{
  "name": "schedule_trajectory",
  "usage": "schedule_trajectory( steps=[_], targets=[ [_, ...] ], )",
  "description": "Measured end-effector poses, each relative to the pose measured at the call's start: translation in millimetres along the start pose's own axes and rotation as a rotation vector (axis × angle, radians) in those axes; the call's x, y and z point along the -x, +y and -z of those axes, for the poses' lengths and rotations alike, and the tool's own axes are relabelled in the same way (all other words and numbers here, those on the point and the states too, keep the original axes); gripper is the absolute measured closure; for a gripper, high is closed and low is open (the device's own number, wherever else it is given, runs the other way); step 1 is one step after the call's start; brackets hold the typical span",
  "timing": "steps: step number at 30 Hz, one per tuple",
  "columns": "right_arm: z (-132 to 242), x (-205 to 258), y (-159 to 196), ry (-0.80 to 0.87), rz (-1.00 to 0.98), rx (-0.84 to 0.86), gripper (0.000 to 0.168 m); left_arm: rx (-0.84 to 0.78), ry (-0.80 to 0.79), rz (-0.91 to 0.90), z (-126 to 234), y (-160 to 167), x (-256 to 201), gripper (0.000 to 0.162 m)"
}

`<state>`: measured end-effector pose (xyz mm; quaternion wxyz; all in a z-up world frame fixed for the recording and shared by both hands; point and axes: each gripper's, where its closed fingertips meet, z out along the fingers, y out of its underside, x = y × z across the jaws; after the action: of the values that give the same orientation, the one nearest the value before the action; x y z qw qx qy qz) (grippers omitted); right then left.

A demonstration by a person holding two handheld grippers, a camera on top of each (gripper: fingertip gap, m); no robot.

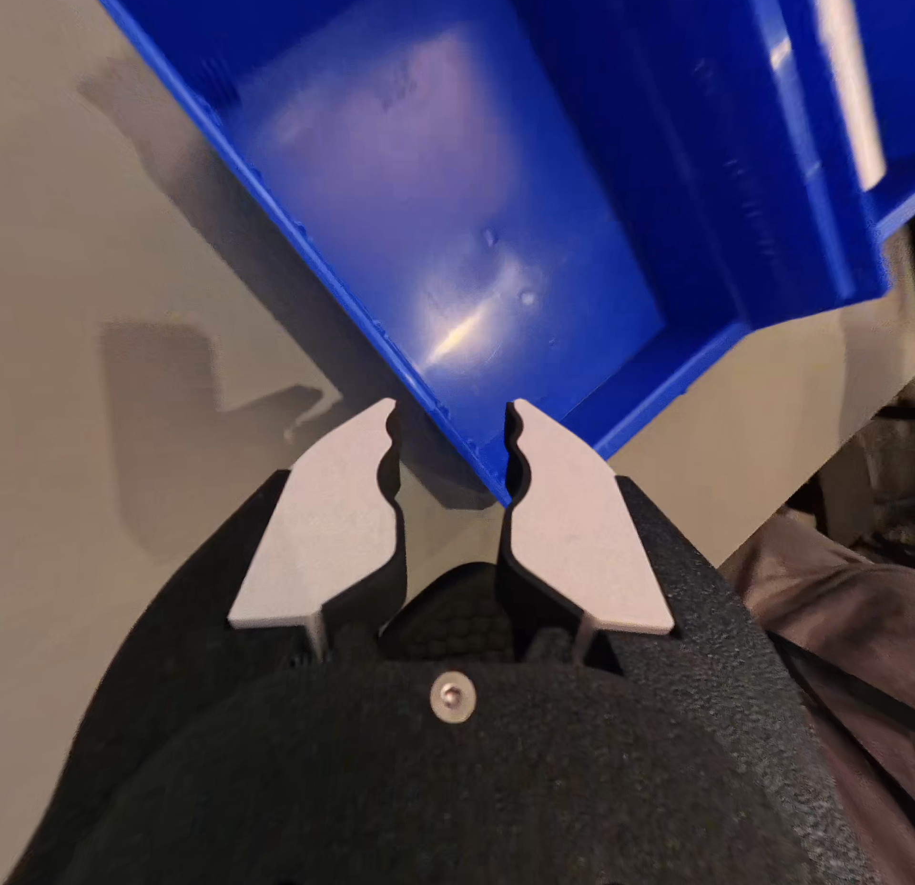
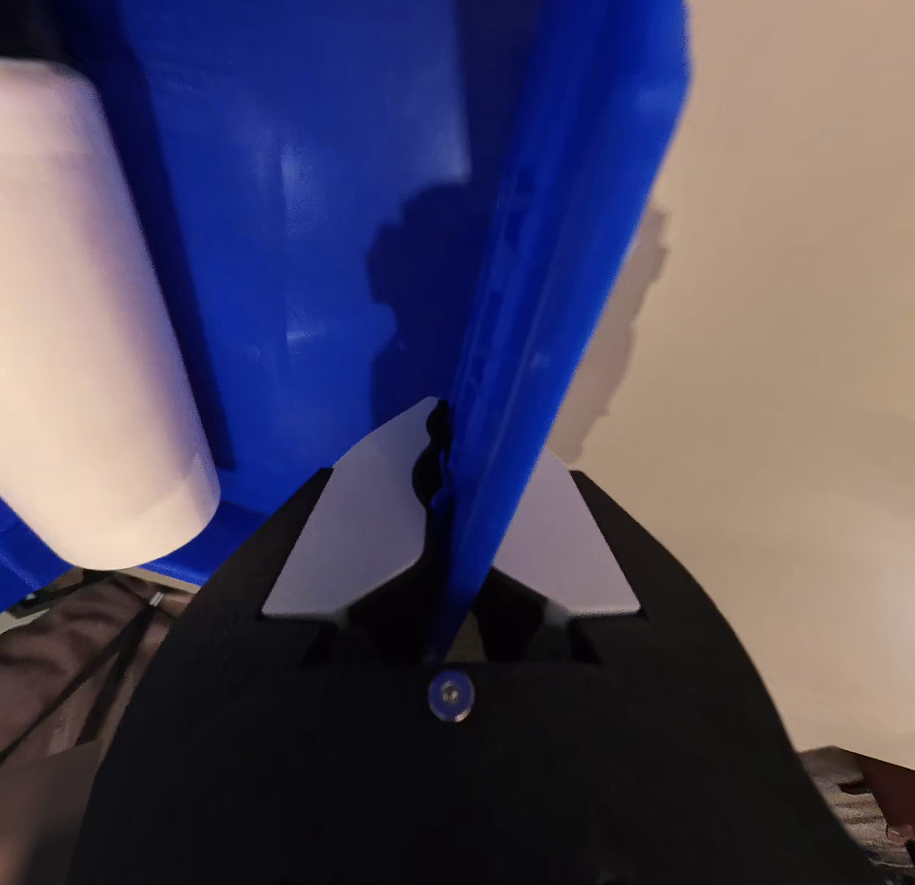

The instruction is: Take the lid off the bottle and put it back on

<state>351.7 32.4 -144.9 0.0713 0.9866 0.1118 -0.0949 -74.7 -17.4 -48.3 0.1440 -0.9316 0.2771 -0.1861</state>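
Observation:
A white bottle [image 2: 94,317] shows blurred at the left of the right wrist view, inside a blue plastic bin [image 2: 307,218]. I cannot make out its lid. My right gripper [image 2: 465,416] is shut on the bin's right wall [image 2: 554,277], which hides most of the right finger. In the left wrist view my left gripper [image 1: 451,408] is open and empty. The near corner of the bin [image 1: 445,247] lies between its fingers. A white object [image 1: 851,94], probably the bottle, shows in the bin's far compartment.
The bin stands on a beige tabletop [image 1: 124,267], which also shows in the right wrist view [image 2: 792,317]. Dark fabric [image 1: 817,614] lies past the table's edge. A divider wall [image 1: 693,193] splits the bin into compartments.

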Motion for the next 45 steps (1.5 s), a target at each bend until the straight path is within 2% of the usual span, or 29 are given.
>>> schedule_trajectory(
  steps=[5,10,15,19,22,25,29,32,37,41,45],
  targets=[
    [32,-21,17,0.063,-0.046,-0.036,0.162,-0.226,-0.041,0.010,72,6,7,0.123],
    [97,-10,29,0.180,-0.071,-0.029,0.161,-0.297,-0.074,0.054,101,20,23,0.123],
    [159,45,22,0.248,-0.045,-0.038,0.161,-0.344,-0.087,0.091,114,25,32,0.115],
    [174,118,-6,0.246,0.049,-0.072,0.161,-0.409,-0.141,0.136,132,30,47,0.107],
    [161,185,-34,0.200,0.145,-0.079,0.161,-0.542,-0.189,0.216,161,33,66,0.102],
    [137,261,-60,0.153,0.254,-0.065,0.161,-0.779,-0.291,0.293,209,34,87,0.095],
    [100,363,-87,0.110,0.410,-0.042,0.161,-1.065,-0.339,0.323,264,41,77,0.095],
    [74,428,-97,0.082,0.485,-0.002,0.161,-1.049,-0.338,0.316,265,46,62,0.083],
    [35,501,-111,0.055,0.530,0.030,0.161,-1.037,-0.369,0.254,268,49,43,0.080],
    [-3,522,-120,0.077,0.531,0.049,0.161,-1.046,-0.355,0.218,268,45,35,0.081],
    [-39,520,-130,0.061,0.461,0.062,0.161,-0.985,-0.314,0.221,254,42,40,0.079]
  ],
)
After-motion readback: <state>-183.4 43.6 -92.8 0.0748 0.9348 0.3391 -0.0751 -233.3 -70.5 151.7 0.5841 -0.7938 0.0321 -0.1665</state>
